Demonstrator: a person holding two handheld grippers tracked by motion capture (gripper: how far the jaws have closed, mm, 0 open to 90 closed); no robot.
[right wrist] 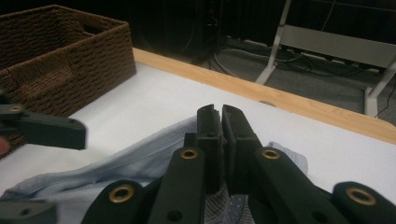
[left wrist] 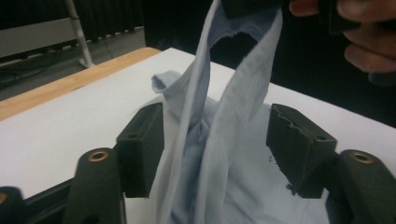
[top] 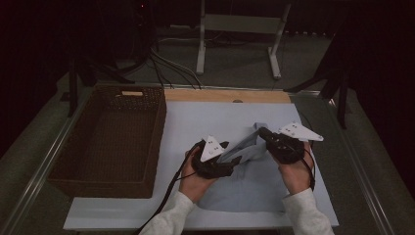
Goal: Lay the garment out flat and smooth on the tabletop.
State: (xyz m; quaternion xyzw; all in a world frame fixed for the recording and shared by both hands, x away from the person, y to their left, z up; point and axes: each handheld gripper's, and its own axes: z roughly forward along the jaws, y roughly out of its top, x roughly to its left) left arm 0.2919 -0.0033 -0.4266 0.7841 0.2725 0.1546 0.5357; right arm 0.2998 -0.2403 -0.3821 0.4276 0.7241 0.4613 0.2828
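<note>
Far left on the desk [top: 122, 215]: brown wicker basket [top: 63, 161], long axis running away from the near edge, its right wall just beside the white mat. Next, left claw [top: 234, 161], jaws parted, a raised fold of the pale blue garment [top: 244, 188] hanging between the pads, not pinched. Garment lying right of centre, stretched up toward the right claw [top: 262, 131], clamped tight on its cloth. Bare mat beyond and left of the garment. No legible writing anywhere.

A white table [top: 195, 117] carries a brown wicker basket [top: 73, 183] and a pale blue cloth [top: 244, 188].
</note>
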